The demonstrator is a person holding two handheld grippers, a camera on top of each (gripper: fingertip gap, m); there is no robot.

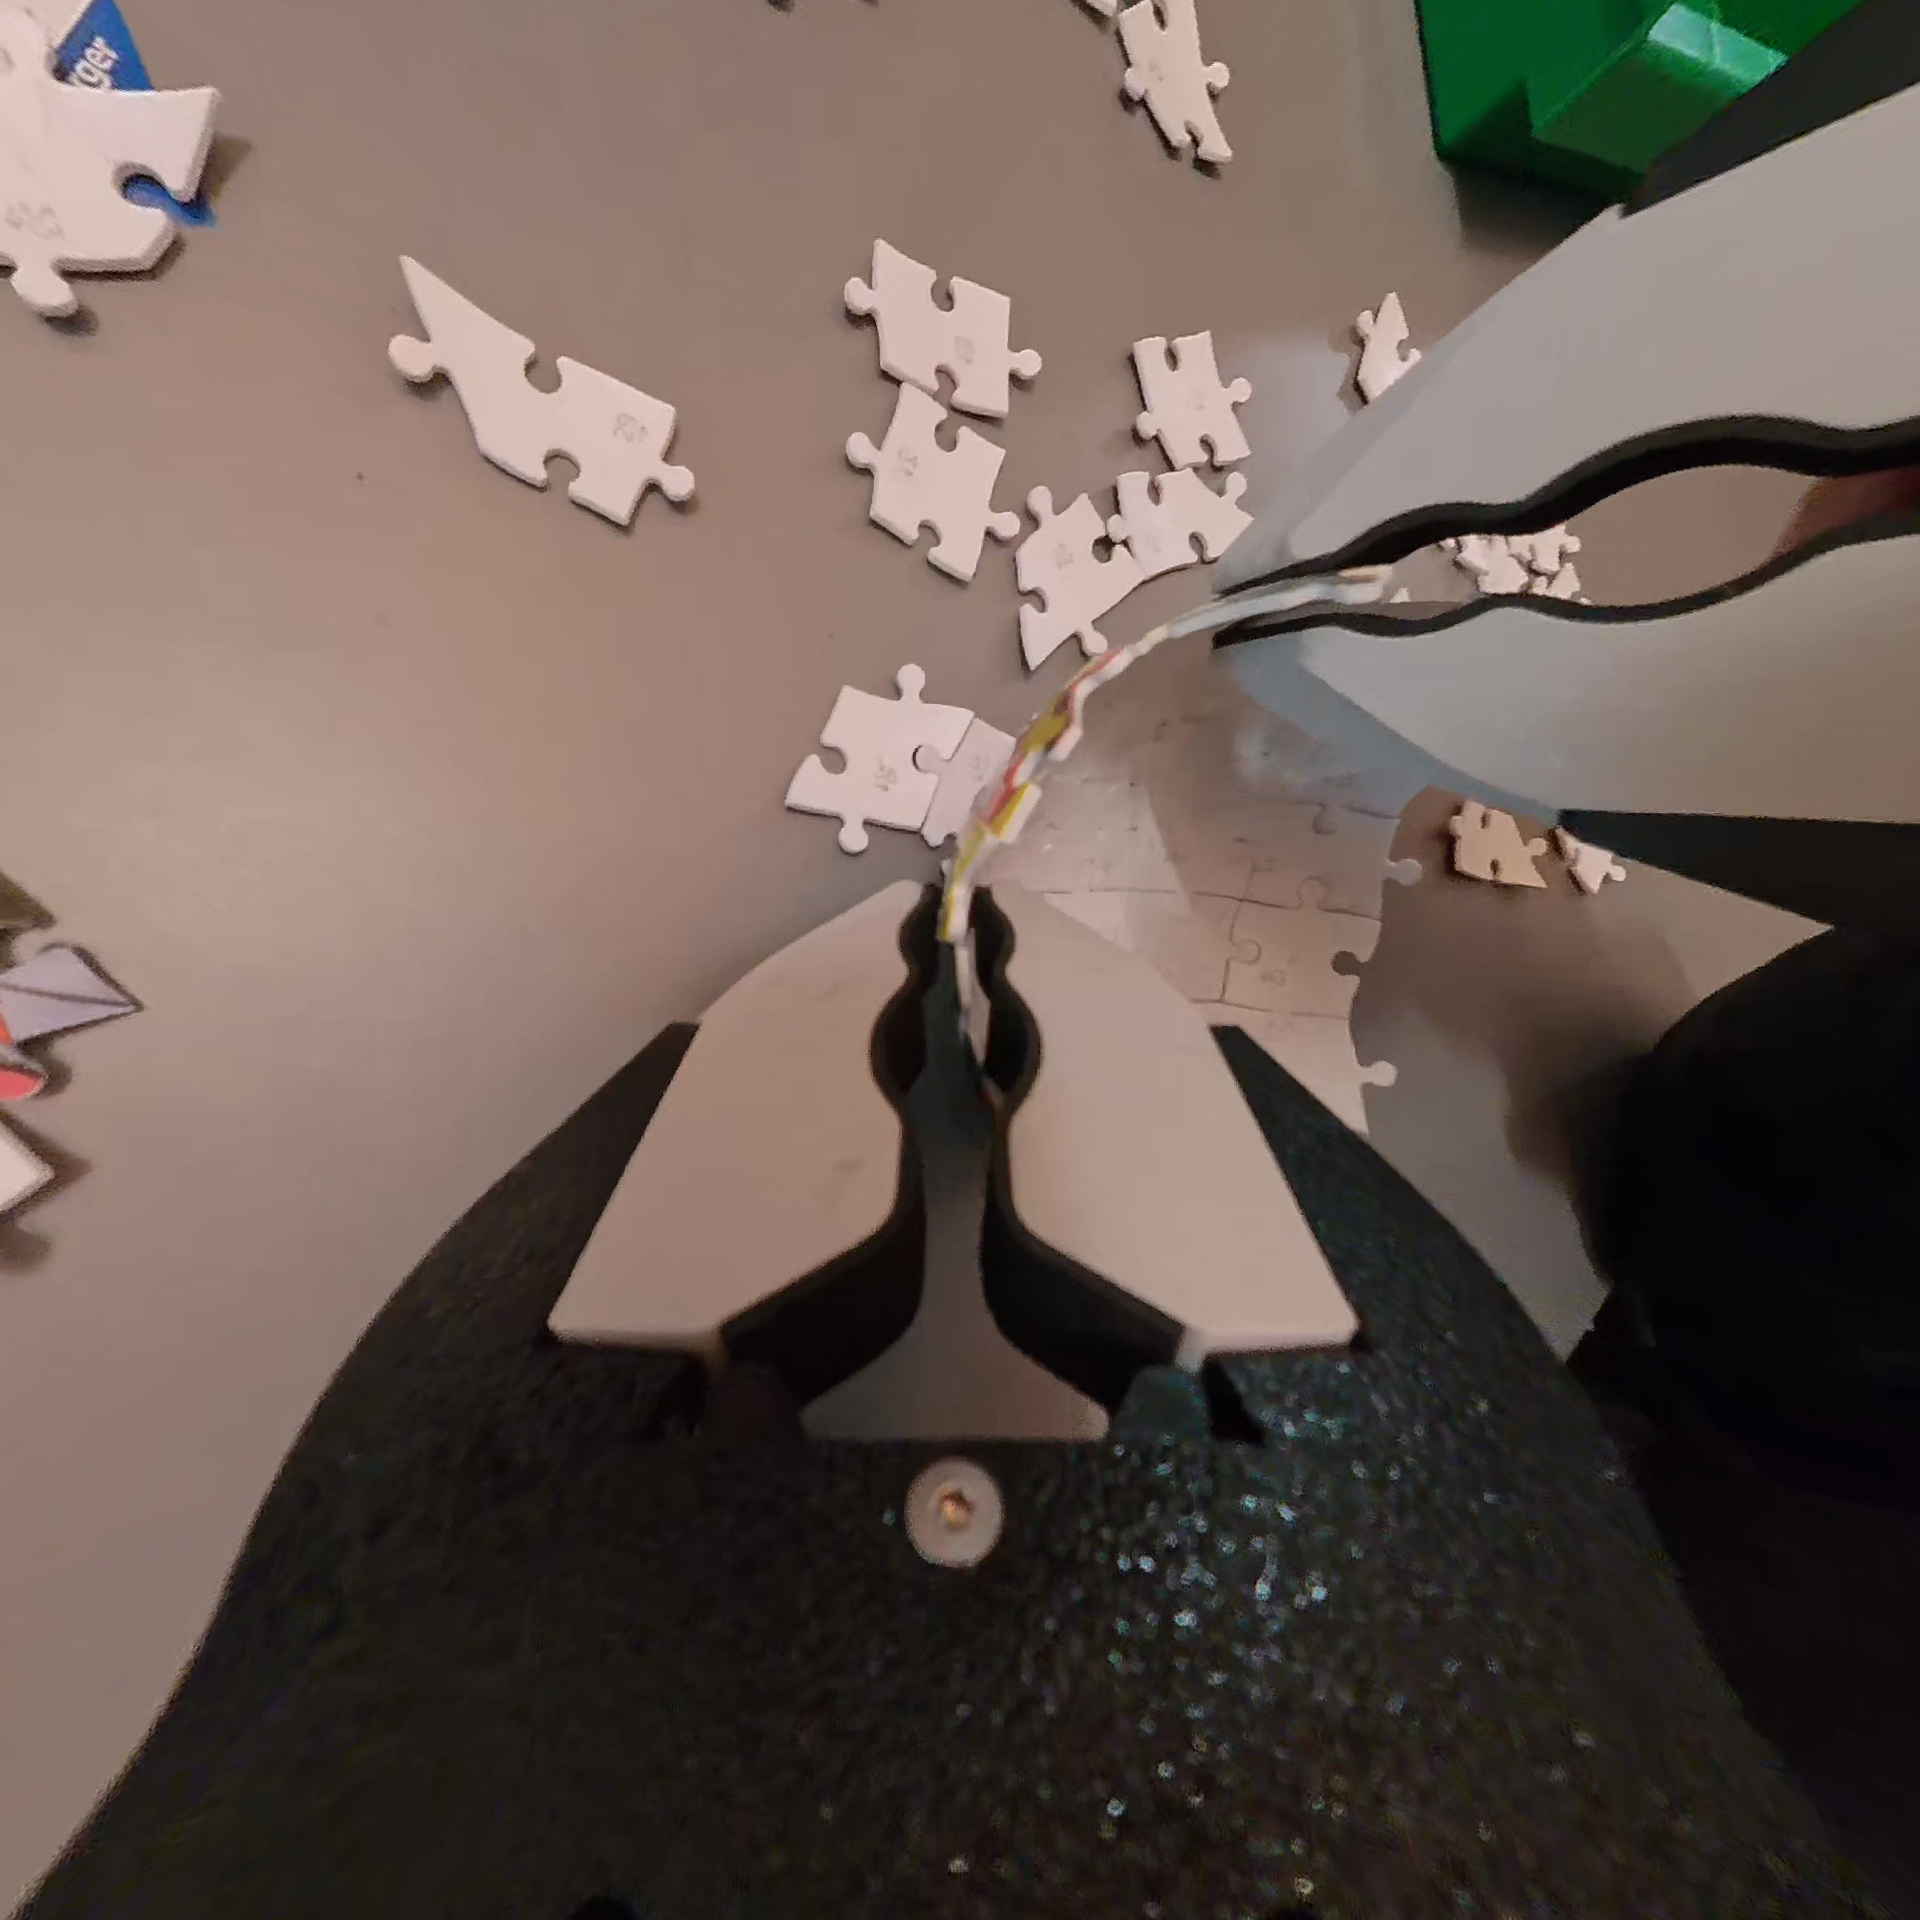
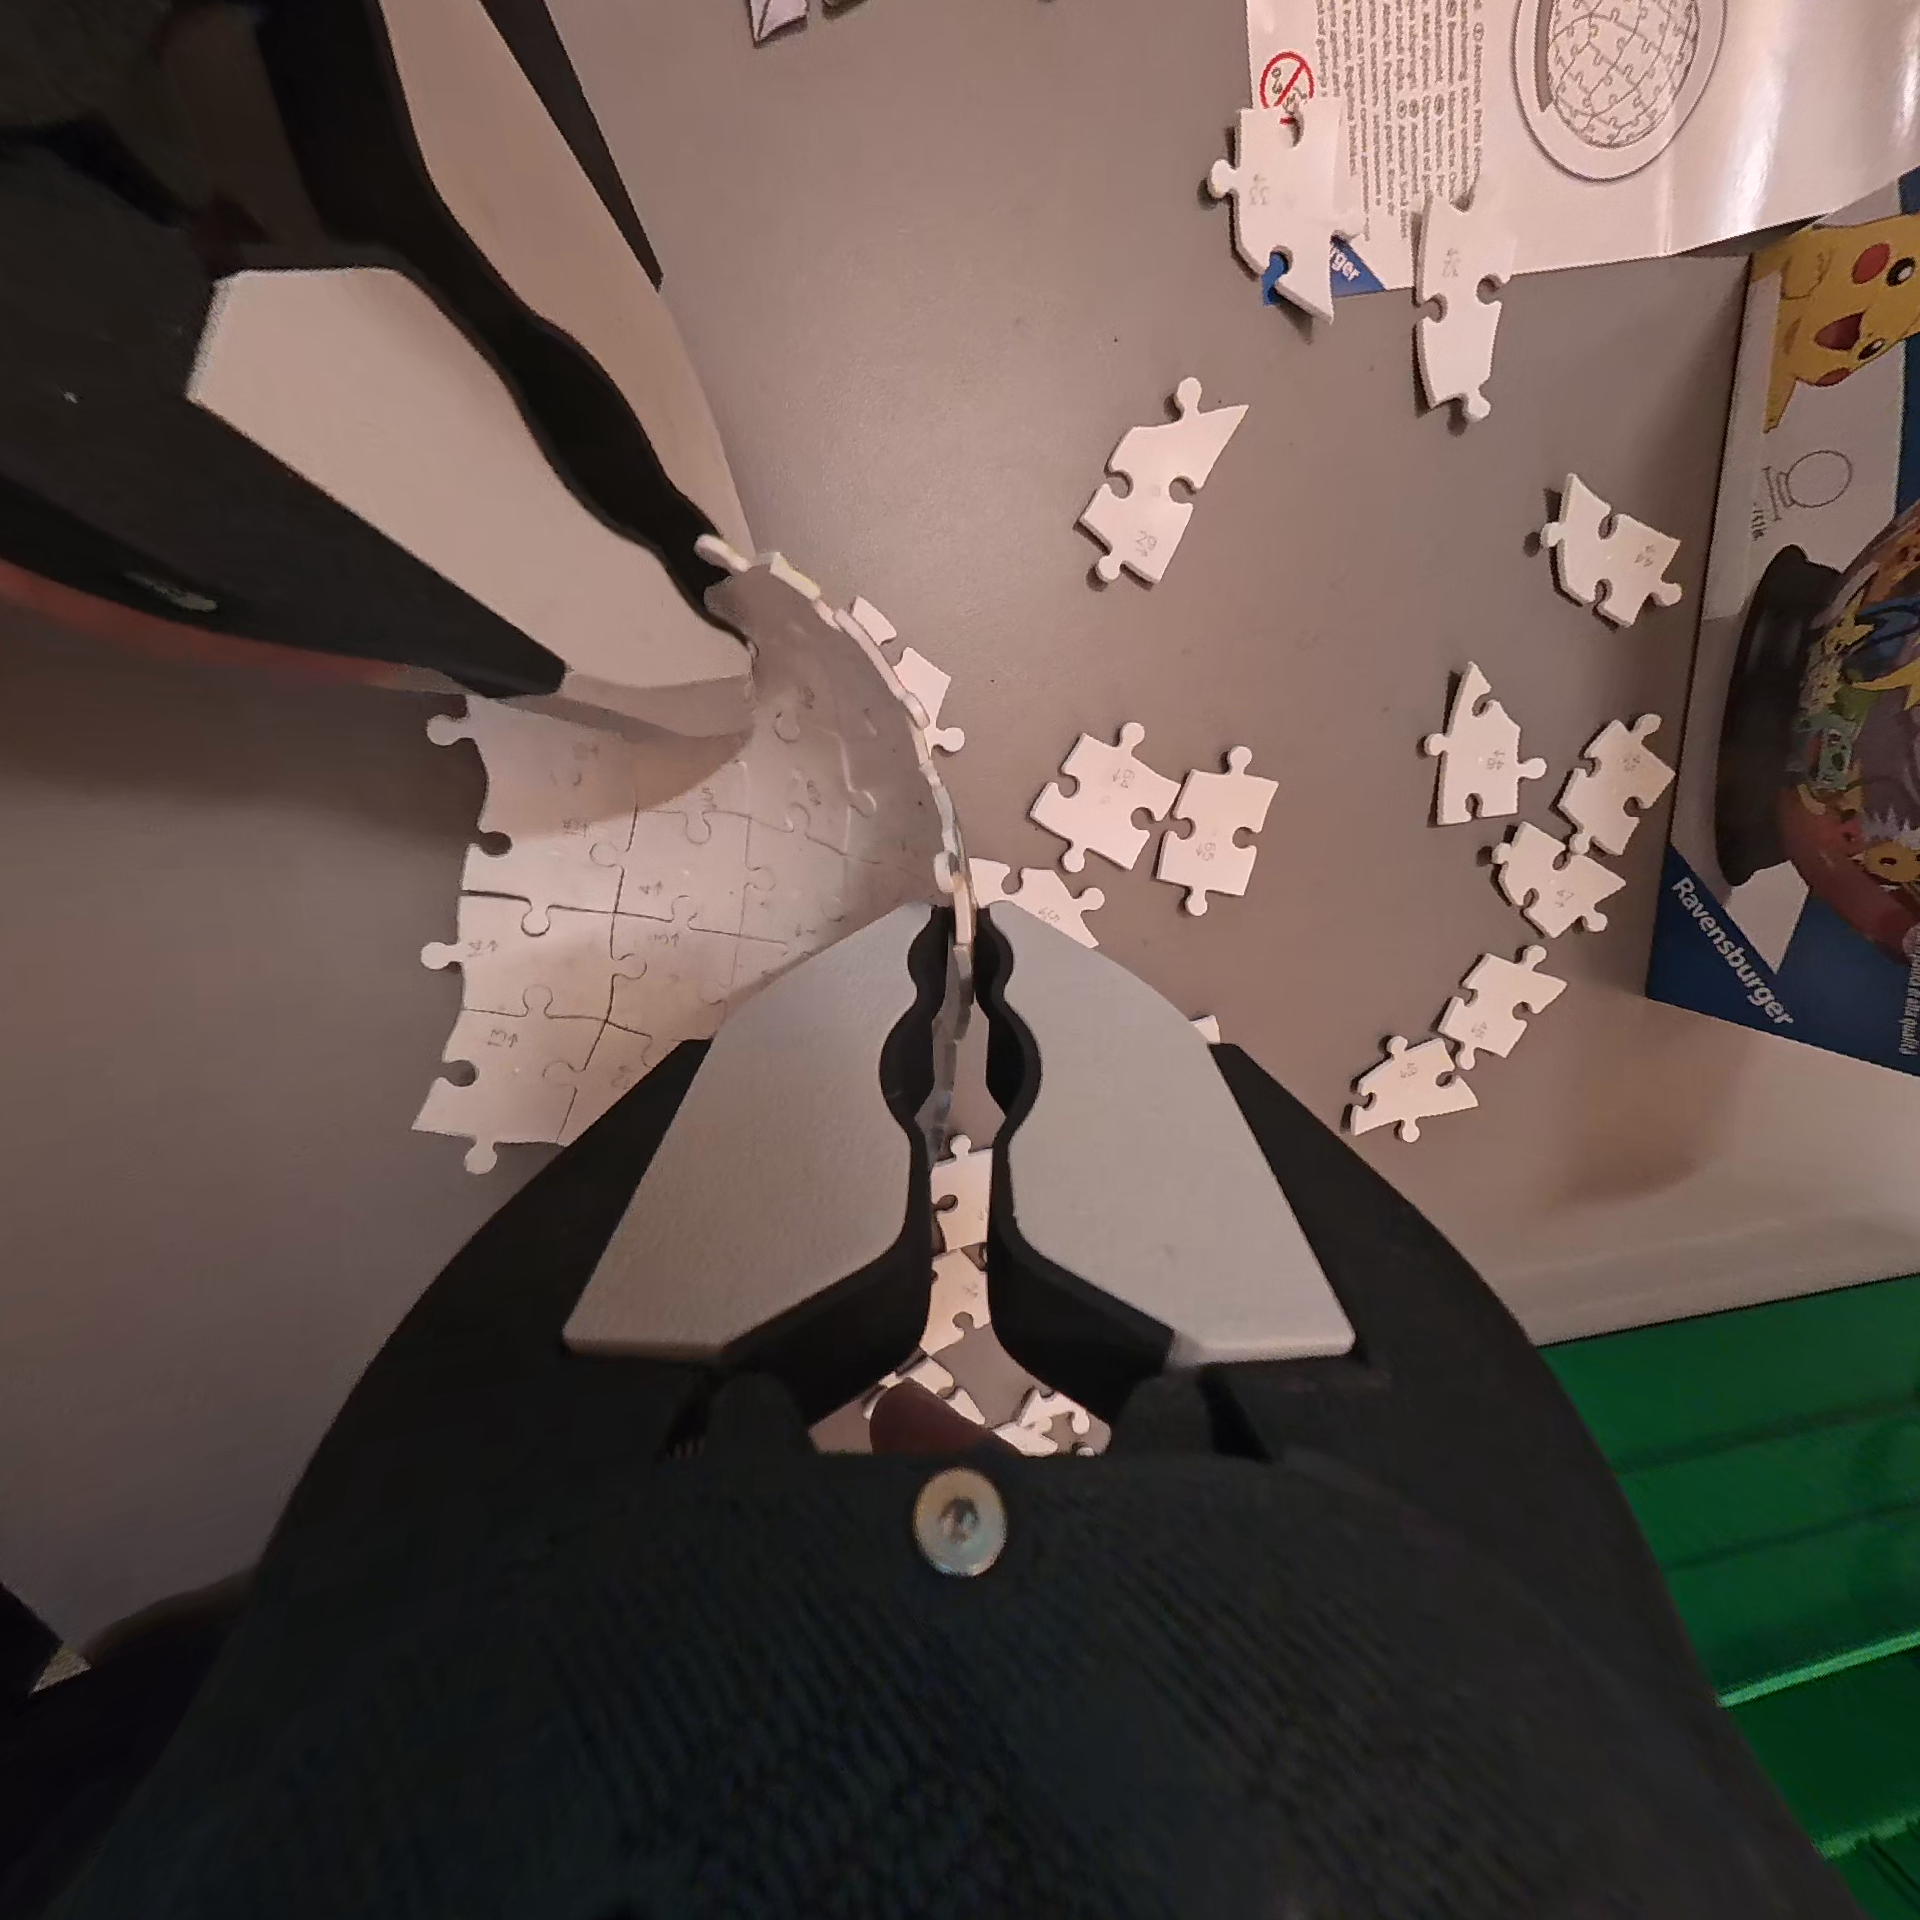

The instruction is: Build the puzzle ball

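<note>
A curved shell of joined white puzzle pieces (image 1: 1247, 914) is held above the grey table between both grippers. My left gripper (image 1: 961, 914) is shut on one end of its rim, where a coloured edge shows. My right gripper (image 2: 964, 935) is shut on the other end of the same rim; the shell's white inner side (image 2: 623, 904) curves off to the left. In the left wrist view the right gripper (image 1: 1278, 603) pinches the rim at upper right. In the right wrist view the left gripper (image 2: 727, 613) grips the rim at upper left.
Several loose white puzzle pieces (image 1: 935, 395) lie on the grey table (image 1: 520, 727), and more (image 2: 1164, 821) show in the right wrist view. A printed sheet (image 2: 1558, 125) and a puzzle box (image 2: 1818, 644) lie at the right. A green box (image 1: 1579, 83) stands at the back.
</note>
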